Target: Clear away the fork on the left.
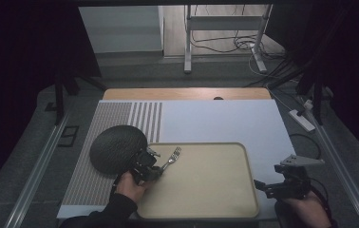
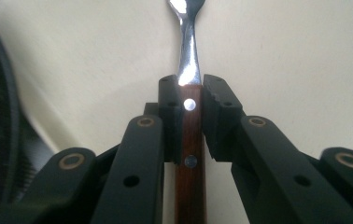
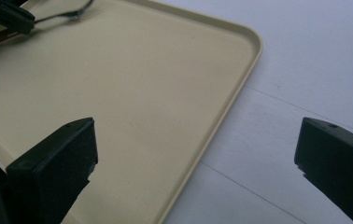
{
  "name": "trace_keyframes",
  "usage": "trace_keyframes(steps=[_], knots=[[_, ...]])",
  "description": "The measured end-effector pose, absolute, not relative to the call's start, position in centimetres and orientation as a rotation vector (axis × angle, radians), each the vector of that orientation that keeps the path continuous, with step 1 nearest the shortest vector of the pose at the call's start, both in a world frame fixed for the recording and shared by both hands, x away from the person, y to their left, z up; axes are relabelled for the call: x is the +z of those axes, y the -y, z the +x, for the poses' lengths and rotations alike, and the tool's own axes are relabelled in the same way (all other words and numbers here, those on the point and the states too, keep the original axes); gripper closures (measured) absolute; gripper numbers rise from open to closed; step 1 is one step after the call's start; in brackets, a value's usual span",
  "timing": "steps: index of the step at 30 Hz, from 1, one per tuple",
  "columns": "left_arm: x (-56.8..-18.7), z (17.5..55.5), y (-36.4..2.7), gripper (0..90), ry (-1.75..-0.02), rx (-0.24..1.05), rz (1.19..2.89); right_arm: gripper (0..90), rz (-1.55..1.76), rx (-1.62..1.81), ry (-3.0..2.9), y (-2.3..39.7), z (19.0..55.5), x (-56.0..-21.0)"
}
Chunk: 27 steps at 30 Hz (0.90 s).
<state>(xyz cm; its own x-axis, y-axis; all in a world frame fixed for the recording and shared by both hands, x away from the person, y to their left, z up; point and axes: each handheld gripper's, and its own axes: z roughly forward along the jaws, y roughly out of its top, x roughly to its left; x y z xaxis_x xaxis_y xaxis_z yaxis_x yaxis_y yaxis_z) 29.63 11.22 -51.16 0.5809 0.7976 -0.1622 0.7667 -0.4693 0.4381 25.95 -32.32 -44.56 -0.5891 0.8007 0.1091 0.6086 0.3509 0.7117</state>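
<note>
Beige tray [image 1: 225, 194] lay before us in the high view, the fork [image 1: 170, 158] over its left edge beside a dark round mat [image 1: 116, 147]. In the left gripper view, our left gripper [image 2: 187, 100] clamped the fork's wooden handle. In the right gripper view, our right gripper [image 3: 195, 156] gaped wide, grasping nothing, above the tray's rim.
</note>
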Motion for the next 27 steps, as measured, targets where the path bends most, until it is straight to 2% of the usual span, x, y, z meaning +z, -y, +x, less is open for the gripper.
trace_keyframes(steps=[2, 4, 6, 7, 10, 11, 12, 17, 27], knots=[[-51.3, 29.6, -11.2, 77.2, -1.237, 0.084, 2.357, 0.0, 1.262, 1.069, -2.358, 32.3, 26.0, -44.6], [-51.0, 29.7, -11.3, 63.7, -1.215, 0.122, 2.367, 0.0, 1.263, 1.071, -2.359, 32.3, 26.0, -44.6], [-50.8, 29.7, -11.4, 63.2, -1.2, 0.126, 2.35, 0.0, 1.263, 1.071, -2.359, 32.3, 26.0, -44.6], [-50.3, 29.8, -11.5, 66.8, -1.163, 0.132, 2.323, 0.0, 1.264, 1.071, -2.36, 32.3, 26.0, -44.6], [-50.0, 29.8, -11.1, 85.3, -1.097, 0.117, 2.332, 0.0, 1.263, 1.069, -2.361, 32.3, 26.0, -44.6], [-50.0, 29.9, -10.7, 85.3, -1.054, 0.104, 2.361, 0.0, 1.263, 1.069, -2.361, 32.3, 26.0, -44.6], [-50.0, 29.9, -10.4, 89.3, -1.039, 0.099, 2.376, 0.0, 1.264, 1.07, -2.361, 32.3, 26.0, -44.6], [-51.0, 30.6, -9.9, 89.4, -1.045, 0.089, 2.415, 0.0, 1.264, 1.069, -2.362, 32.3, 26.0, -44.6], [-51.2, 31.6, -12.8, 89.3, -1.182, 0.11, 2.38, 0.0, 1.261, 1.073, -2.366, 32.3, 26.0, -44.6]])
